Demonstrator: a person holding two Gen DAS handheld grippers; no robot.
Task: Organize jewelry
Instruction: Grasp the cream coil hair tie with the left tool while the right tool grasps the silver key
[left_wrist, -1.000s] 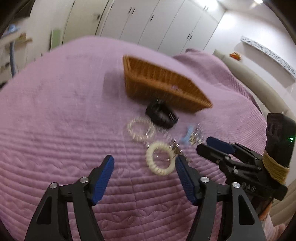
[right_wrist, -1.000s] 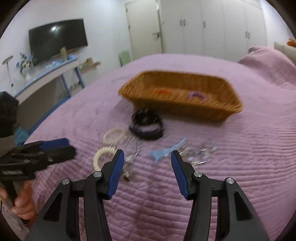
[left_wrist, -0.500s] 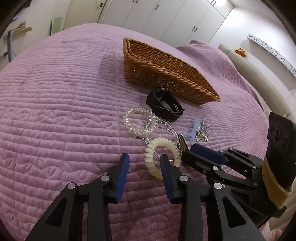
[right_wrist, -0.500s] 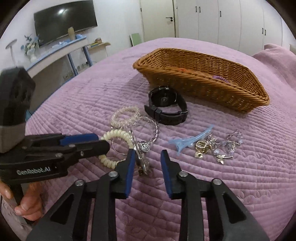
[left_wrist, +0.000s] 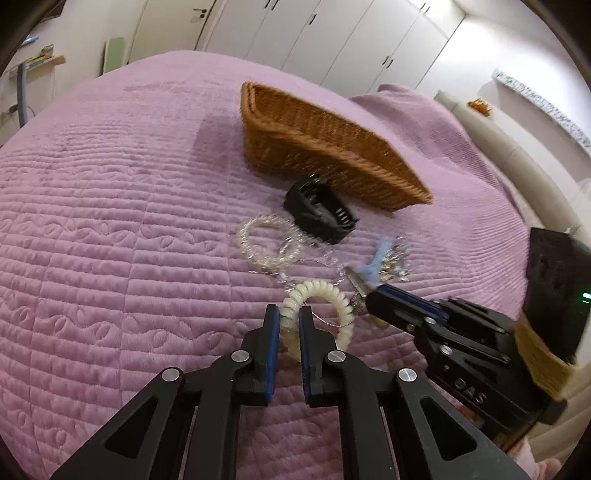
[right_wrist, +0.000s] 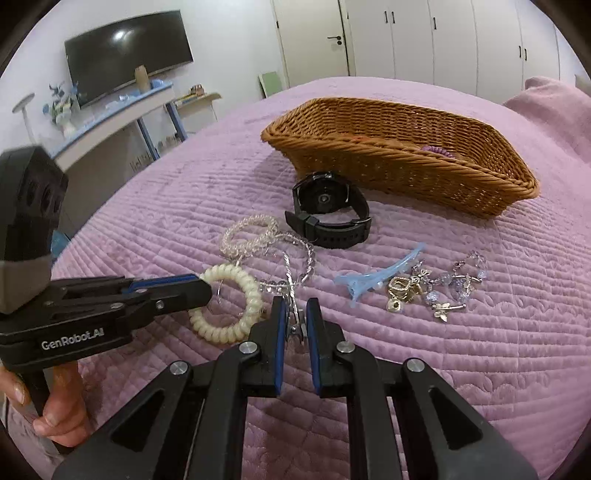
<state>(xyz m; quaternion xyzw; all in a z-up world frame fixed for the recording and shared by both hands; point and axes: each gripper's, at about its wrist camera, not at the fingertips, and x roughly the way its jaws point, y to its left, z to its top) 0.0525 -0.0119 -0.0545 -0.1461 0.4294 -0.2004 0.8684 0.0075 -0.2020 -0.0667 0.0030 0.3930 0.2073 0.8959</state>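
Observation:
My left gripper (left_wrist: 289, 320) is shut on the near side of a cream spiral hair tie (left_wrist: 332, 295), which lies on the purple bedspread; the tie also shows in the right wrist view (right_wrist: 236, 295). My right gripper (right_wrist: 295, 314) is shut on a silver necklace pendant (right_wrist: 293, 314) just right of the tie. A clear spiral tie (right_wrist: 251, 232), a bead bracelet (right_wrist: 303, 254), a black watch (right_wrist: 328, 214), a blue hair clip (right_wrist: 373, 277) and a heap of charms (right_wrist: 436, 288) lie beyond. A wicker basket (right_wrist: 406, 166) stands behind them.
The quilted purple bedspread (left_wrist: 110, 221) stretches left and towards me. The basket holds a purple hair tie (right_wrist: 436, 149). White wardrobes (right_wrist: 424, 37) stand behind the bed. A TV (right_wrist: 125, 55) and a shelf are at the far left.
Both grippers have closed from half open: the left onto the cream spiral hair tie, the right onto the silver necklace pendant. Both have moved slightly forward.

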